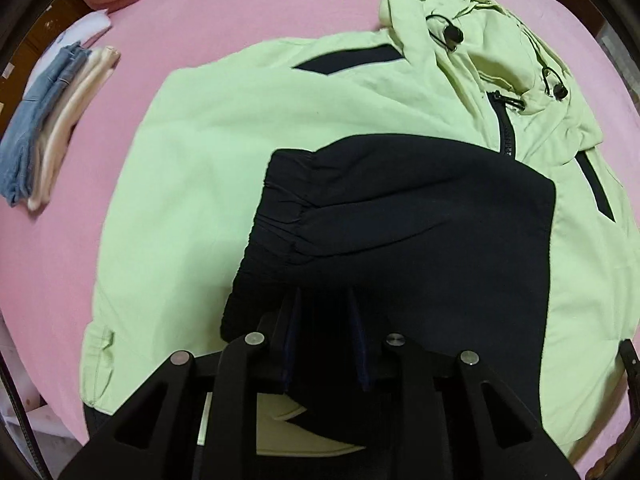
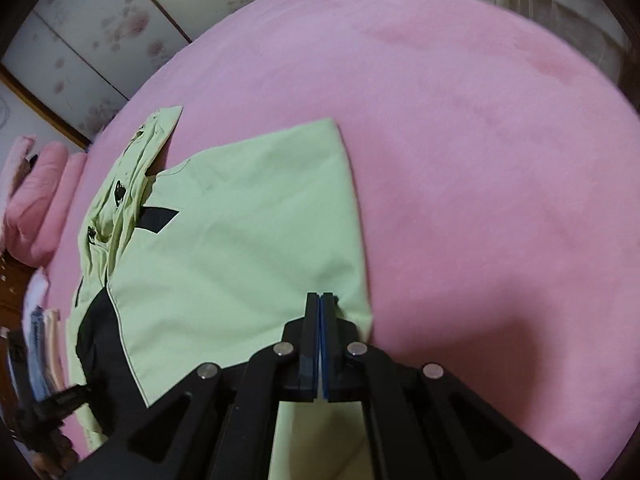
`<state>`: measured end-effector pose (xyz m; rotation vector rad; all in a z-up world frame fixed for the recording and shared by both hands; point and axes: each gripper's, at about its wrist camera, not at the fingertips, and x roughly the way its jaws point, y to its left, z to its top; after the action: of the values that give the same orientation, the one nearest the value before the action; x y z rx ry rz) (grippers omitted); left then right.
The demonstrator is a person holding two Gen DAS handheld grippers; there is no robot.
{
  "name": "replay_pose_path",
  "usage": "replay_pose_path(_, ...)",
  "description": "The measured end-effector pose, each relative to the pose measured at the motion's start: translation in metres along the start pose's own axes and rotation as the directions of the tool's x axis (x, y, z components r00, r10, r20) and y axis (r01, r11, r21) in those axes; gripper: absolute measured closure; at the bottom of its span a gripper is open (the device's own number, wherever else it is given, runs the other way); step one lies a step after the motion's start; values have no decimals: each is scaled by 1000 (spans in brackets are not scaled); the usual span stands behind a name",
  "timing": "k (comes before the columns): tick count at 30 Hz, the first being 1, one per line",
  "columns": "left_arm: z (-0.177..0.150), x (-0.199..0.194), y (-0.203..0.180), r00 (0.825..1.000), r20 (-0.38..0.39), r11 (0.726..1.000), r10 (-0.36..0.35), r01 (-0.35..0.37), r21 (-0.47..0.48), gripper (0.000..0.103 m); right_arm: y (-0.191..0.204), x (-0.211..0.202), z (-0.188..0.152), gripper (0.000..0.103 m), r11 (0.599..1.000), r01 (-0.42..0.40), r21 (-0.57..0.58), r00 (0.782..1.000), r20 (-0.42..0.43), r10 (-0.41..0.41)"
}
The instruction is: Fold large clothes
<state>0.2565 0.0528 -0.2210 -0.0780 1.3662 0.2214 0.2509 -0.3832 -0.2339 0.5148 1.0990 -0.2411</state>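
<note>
Left gripper (image 1: 325,312), jaws slightly parted, hovers over the jacket's (image 1: 224,152) folded navy sleeve (image 1: 400,216); right gripper (image 2: 321,300), jaws closed empty, sits at the jacket's far side edge.

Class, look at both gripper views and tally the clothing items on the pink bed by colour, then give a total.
Light green and navy: 1, the jacket
Blue: 1, the folded denim
Cream: 1, the folded garment
White: 1, the folded item
Total: 4
</note>
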Motion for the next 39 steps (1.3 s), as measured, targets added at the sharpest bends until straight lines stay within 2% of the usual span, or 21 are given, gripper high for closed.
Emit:
replay_pose_path(3,-7,-12,-7,1000,-19,1000,17,-17,4,79,6,-12,-3,103,999,45,-20,999,-9,-45)
replay_pose_path(5,-21,-23,-9,999,-37,1000,8,-8,12,72,6,-21,-7,100,1000,25,-7,999,-35,-25)
replay_pose_path(6,-27,-25,-12,999,-45,1000,7,-6,20,66,4,-23,-9,100,1000,12,-3,998,-54,-12)
replay_pose_path(8,-41,-31,-18,999,-46,999,18,-16,32,34,1,-32,-18,100,1000,-26,3,994,-106,26)
replay_pose_path(9,-46,-39,-16,999,-39,999,19,-18,38,31,5,-32,-22,100,999,-36,2,991,-125,36)
replay_pose_path(13,-69,-70,-4,998,-58,998,0,4,70,26,14,-46,-47,99,998,-65,-22,976,-210,59)
replay_pose_path(14,-73,-71,10,998,-69,997,-4,9,72,23,20,-48,-54,95,997,-72,-30,970,-234,63)
replay_pose_path(18,-92,-88,24,995,-104,997,-3,11,79,20,27,-65,-75,62,995,-95,-28,951,-298,82)
replay_pose_path(22,-108,-107,37,989,-145,996,-4,17,85,13,36,-85,-92,54,993,-113,-17,924,-369,99)
replay_pose_path(24,-111,-111,46,988,-155,996,-5,19,88,11,44,-94,-99,46,993,-118,-16,911,-400,101)
replay_pose_path(28,-127,-133,41,984,-176,991,-6,29,132,11,66,-106,-109,40,989,-150,-19,879,-461,124)
replay_pose_path(30,-129,-141,38,979,-204,984,-16,51,170,11,75,-111,-111,38,989,-141,-35,869,-483,107)
replay_pose_path(32,-126,-149,36,972,-234,975,-24,75,211,11,87,-115,-109,38,988,-151,-35,849,-516,111)
replay_pose_path(36,-103,-165,34,964,-263,946,-29,111,305,11,106,-117,-90,38,983,-183,16,796,-584,158)
replay_pose_path(39,-72,-179,35,961,-278,913,2,112,392,11,124,-121,-64,38,985,-174,-20,776,-618,125)
